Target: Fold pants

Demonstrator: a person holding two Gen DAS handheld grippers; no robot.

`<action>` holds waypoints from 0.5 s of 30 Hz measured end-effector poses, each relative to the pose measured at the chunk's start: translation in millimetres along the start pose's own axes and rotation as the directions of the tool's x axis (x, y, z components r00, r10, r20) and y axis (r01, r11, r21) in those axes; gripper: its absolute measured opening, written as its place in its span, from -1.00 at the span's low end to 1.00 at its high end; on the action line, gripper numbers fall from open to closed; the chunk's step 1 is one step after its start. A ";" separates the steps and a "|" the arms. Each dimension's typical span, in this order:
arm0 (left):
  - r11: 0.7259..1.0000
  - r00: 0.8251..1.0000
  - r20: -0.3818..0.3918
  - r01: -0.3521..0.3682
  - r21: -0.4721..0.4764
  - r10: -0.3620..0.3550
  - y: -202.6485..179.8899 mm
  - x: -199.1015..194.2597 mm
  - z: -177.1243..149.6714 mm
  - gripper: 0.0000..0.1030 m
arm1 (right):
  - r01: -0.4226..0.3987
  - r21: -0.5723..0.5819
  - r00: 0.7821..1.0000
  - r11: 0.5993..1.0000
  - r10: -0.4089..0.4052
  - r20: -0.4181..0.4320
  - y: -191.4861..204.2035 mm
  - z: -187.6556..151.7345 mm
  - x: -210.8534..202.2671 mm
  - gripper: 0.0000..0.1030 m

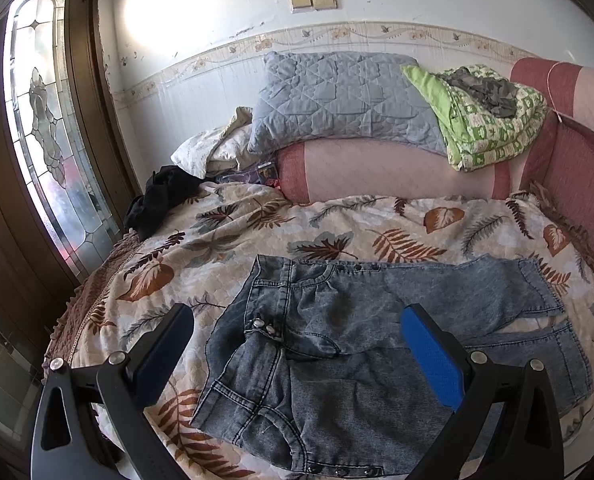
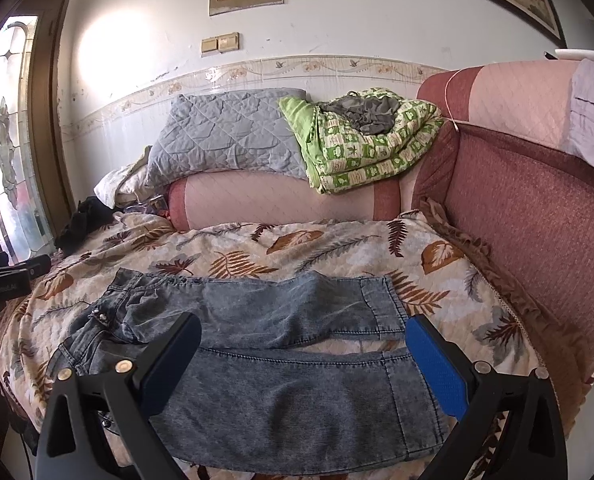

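Nearest to the cameras, both tools are held above the bed with nothing between their jaws. The left gripper (image 1: 297, 356) is seen with its jaws spread wide over the waist part of the denim pants (image 1: 377, 344), and the right gripper (image 2: 303, 364) is likewise wide open over the leg ends.

The pants are judged to be soft and limp but fairly thick, so some weight is expected and the cloth will sag when it is lifted at one point only. The surface does not look slippery. The firmest places to take hold are judged to be the stitched waistband (image 1: 233, 396) on the left side and the sewn hem (image 2: 401, 396) of the near leg on the right side, because the doubled cloth there should not slide out of the pads.

The garment is of washed grey-blue denim with pale stitching and small metal studs (image 1: 263, 326) near the fly. It is spread flat, waist to the left and legs to the right; the two legs lie side by side with a narrow gap. The top part is a little wrinkled.

It lies on a bedspread (image 2: 297, 248) printed with brown leaves. Farther back, a pink bolster (image 2: 281, 198) is seen, and on it a grey quilted pillow (image 2: 225, 136) and a folded green blanket (image 2: 373, 148).
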State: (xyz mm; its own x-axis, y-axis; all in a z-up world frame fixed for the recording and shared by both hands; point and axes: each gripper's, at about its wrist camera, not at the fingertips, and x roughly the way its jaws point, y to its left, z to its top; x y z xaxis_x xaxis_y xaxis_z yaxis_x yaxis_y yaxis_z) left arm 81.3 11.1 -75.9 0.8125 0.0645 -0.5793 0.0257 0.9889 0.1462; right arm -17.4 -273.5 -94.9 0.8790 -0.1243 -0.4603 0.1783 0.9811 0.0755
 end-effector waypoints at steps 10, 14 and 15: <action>0.998 0.967 -0.252 -0.016 0.059 0.030 46.0 117.5 12.3 1.00 | -0.006 0.098 0.984 0.995 0.023 -0.178 -84.3 26.2 80.2 1.00; 0.998 0.937 -0.342 -0.056 0.032 0.064 79.5 185.8 29.0 1.00 | -0.018 0.243 0.954 0.970 0.090 -0.287 -134.7 43.1 149.6 1.00; 0.998 0.932 -0.359 -0.054 0.012 0.055 87.1 199.1 32.9 1.00 | -0.024 0.266 0.946 0.964 0.108 -0.307 -143.2 46.4 167.5 1.00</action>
State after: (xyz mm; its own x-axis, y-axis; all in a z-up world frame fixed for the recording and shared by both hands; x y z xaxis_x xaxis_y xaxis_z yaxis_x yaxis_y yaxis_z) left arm 264.5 105.7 -152.2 0.5495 0.1626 -0.8195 -0.0114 0.9822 0.1872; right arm 124.8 -441.8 -141.7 0.7149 0.0340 -0.6984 0.2686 0.9088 0.3193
